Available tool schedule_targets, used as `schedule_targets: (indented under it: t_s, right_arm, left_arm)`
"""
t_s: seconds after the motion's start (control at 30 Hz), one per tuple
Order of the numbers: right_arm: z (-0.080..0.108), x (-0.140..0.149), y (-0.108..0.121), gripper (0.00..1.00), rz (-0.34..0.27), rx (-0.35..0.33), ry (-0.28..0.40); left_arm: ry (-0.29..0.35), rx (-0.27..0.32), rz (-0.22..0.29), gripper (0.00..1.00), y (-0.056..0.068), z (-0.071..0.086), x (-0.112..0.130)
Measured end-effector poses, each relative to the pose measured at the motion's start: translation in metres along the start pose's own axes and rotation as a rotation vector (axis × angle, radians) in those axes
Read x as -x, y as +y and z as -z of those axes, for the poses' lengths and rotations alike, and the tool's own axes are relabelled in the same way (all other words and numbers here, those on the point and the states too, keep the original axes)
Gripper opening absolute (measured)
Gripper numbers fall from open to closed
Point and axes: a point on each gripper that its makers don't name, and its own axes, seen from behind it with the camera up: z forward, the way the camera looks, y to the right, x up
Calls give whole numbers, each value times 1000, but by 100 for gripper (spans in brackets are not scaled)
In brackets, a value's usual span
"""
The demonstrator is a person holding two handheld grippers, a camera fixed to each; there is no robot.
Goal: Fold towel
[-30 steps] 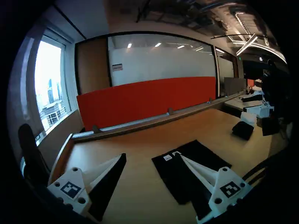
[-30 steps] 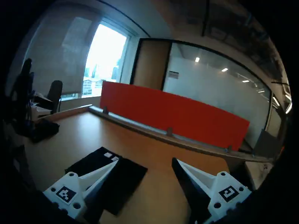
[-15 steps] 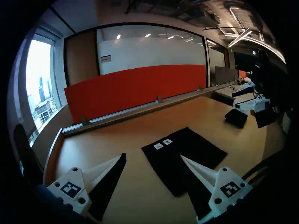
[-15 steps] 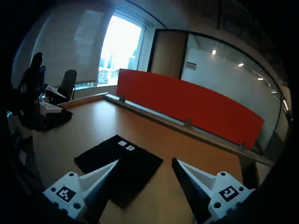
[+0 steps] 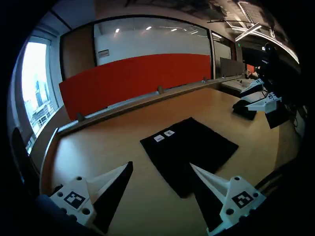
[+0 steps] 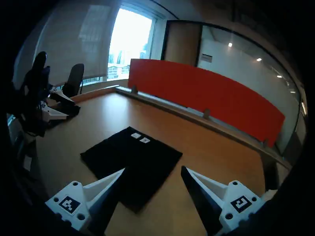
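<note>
One black towel (image 5: 189,151) lies flat on one wooden table (image 5: 118,129), with two small white tags (image 5: 163,135) near its far edge. Two grippers: left gripper (image 5: 160,164) fingers spread apart, holding nothing, towel just ahead. Right gripper (image 6: 152,169) also spread wide and empty, over the towel's near edge. One red divider (image 5: 134,78) behind.

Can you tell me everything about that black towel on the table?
The towel is black, soft-looking cloth, roughly rectangular, spread flat on the wooden table. Two small white tags sit side by side near its far edge. Nothing lies on top of it. The left gripper and the right gripper are both open on its near side, and neither one holds it.
</note>
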Motion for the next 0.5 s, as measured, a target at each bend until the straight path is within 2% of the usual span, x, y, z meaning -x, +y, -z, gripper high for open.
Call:
schedule_targets:
  t_s: [0.5]
  right_arm:
    - [-26, 54, -22, 100, 12, -56, -97]
  left_arm:
    - [-91, 61, -8, 96, 22, -29, 52]
